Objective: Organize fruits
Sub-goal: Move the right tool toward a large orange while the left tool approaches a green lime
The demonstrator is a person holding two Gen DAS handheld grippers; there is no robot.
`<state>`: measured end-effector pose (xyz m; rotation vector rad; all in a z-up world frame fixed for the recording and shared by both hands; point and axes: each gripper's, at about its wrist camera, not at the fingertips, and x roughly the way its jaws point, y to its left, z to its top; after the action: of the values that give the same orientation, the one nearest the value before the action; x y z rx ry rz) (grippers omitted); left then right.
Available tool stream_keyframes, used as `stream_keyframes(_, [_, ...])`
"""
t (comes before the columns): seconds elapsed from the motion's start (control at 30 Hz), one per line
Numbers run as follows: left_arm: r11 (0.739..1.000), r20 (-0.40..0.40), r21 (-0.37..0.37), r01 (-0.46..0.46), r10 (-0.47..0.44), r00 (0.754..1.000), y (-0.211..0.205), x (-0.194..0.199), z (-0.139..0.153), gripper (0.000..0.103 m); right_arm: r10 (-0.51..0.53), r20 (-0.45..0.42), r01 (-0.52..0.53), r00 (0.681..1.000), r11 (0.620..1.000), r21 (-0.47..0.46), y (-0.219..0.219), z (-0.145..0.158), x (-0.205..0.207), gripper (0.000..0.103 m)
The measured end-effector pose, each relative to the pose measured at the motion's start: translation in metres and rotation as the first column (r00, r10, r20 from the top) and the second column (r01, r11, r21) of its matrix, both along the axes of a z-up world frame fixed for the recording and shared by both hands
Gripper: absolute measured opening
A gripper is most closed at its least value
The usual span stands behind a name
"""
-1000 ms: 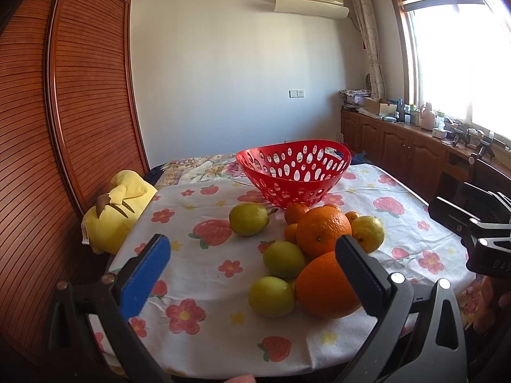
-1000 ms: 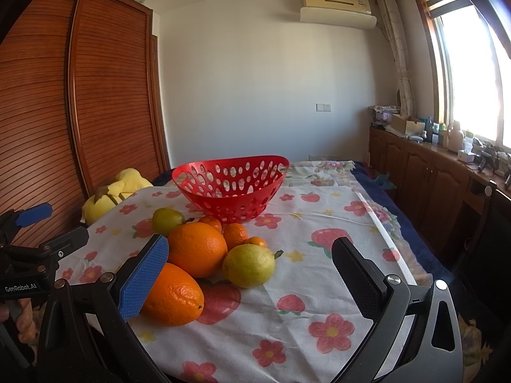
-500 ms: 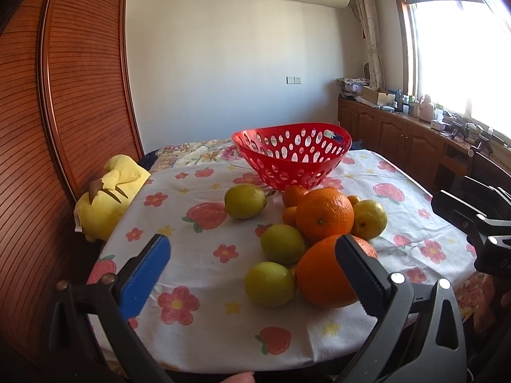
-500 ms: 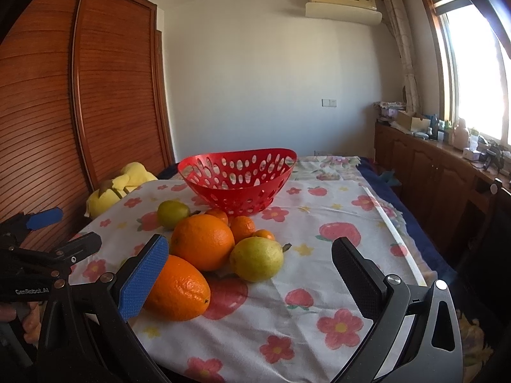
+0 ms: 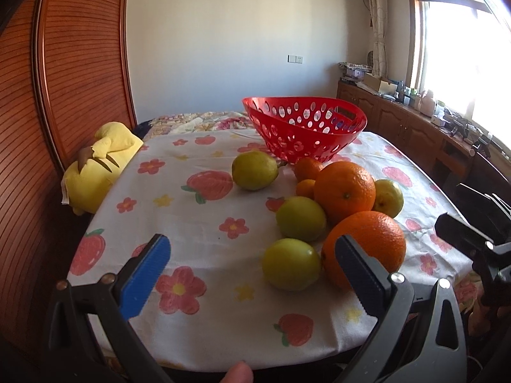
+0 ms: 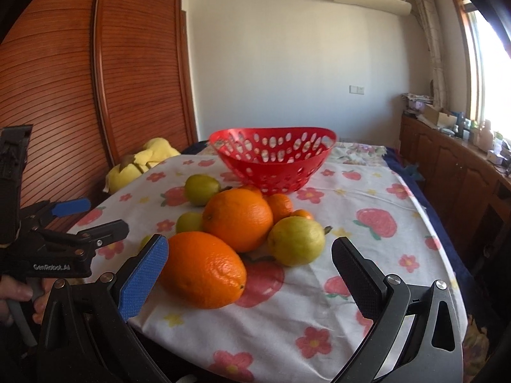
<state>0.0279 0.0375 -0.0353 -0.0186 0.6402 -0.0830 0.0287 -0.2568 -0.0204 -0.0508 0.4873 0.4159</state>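
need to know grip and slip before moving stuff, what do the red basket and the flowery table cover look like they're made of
The red perforated basket looks like moulded hard plastic: glossy, uniform colour, with clean oval holes through thin walls. The white table cover printed with flowers and strawberries looks like woven cloth, probably cotton: matte, with soft creases and a draped edge. Neither can be confirmed by sight alone.

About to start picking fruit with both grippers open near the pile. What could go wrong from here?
1. The near orange lies close to the table's front edge; a nudge from the right gripper might roll it off.
2. The fruits touch in a cluster, so lifting the big orange may set the pear rolling.
3. The left gripper and right gripper are close together and could collide.
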Motion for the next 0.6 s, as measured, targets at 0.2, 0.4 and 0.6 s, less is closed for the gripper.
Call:
stream_keyframes(0.2, [0.999, -0.072, 0.021, 0.039, -0.037, 0.997, 0.005, 0.013, -0.017, 0.103, 0.069, -0.06, -0.07, 0.996, 0.997, -0.015, 0.019, -0.012, 0.011, 0.103])
stream_keyframes(0.4, [0.997, -0.115, 0.009, 0.077, -0.076, 0.99, 0.007, 0.022, -0.027, 0.103, 0.117, -0.109, -0.12, 0.987, 0.992, -0.022, 0.032, -0.024, 0.017, 0.103])
stream_keyframes(0.6, [0.995, -0.132, -0.001, 0.099, -0.098, 0.986, 0.006, 0.023, -0.03, 0.102, 0.15, -0.145, -0.158, 0.978, 0.986, -0.049, 0.043, -0.031, 0.019, 0.103])
